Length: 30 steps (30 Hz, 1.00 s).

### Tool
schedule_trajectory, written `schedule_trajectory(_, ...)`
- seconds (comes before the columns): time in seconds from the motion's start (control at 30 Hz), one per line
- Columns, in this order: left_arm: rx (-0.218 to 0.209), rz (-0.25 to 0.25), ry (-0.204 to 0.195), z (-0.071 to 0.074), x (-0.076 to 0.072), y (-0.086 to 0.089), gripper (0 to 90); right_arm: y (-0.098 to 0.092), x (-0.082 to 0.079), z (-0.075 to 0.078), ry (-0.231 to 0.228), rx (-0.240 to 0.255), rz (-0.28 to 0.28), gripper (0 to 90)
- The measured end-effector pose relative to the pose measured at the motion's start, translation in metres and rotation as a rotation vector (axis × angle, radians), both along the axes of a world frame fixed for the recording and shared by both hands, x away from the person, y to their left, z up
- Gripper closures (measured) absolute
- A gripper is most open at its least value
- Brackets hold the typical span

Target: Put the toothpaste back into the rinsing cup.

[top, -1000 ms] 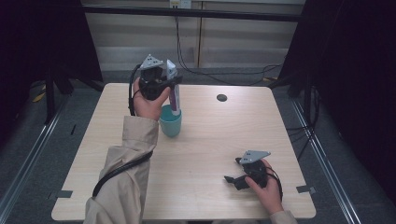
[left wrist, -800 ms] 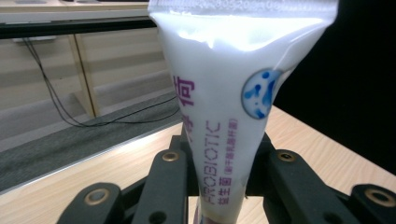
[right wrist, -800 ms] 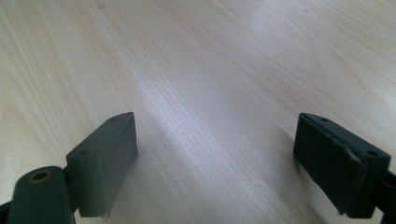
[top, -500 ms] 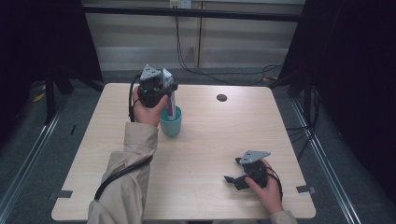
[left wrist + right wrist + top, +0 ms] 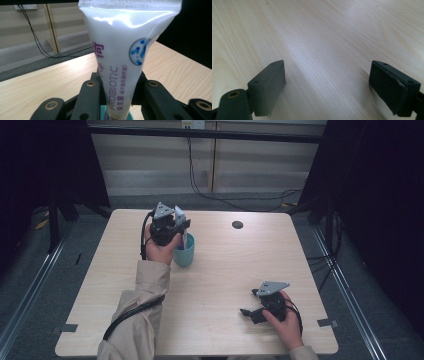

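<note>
The left hand-held gripper (image 5: pixel 181 224) is clamped on a white tube (image 5: pixel 120 62) of paste, its jaws pinching the narrow lower part while the broad crimped end stands up. The tube's low end sits in a teal cup (image 5: pixel 185 255) at the far left of the bench (image 5: pixel 225 270). It looks light, soft and glossy, likely to slip or dent; hold near the stiffer shoulder. The right hand-held gripper (image 5: pixel 327 85) rests near right, wide open and empty.
</note>
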<state>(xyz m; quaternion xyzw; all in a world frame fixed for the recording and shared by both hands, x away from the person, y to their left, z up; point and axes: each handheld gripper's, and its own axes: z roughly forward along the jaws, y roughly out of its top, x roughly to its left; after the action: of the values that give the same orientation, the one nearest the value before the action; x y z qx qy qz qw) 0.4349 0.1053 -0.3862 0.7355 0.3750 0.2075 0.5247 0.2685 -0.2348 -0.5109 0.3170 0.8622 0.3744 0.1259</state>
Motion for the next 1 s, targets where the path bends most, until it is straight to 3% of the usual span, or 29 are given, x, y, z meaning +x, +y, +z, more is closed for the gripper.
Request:
schedule_trajectory(0.47,0.001,0.009,0.023,-0.021,-0.003,-0.002,75.0,0.0,0.0,0.0,0.0,0.0,0.0,13.2)
schedule_trajectory(1.0,-0.001,0.006,0.028,-0.028,-0.009,-0.001,73.2,0.0,0.0,0.0,0.002,0.0,-0.001,13.2)
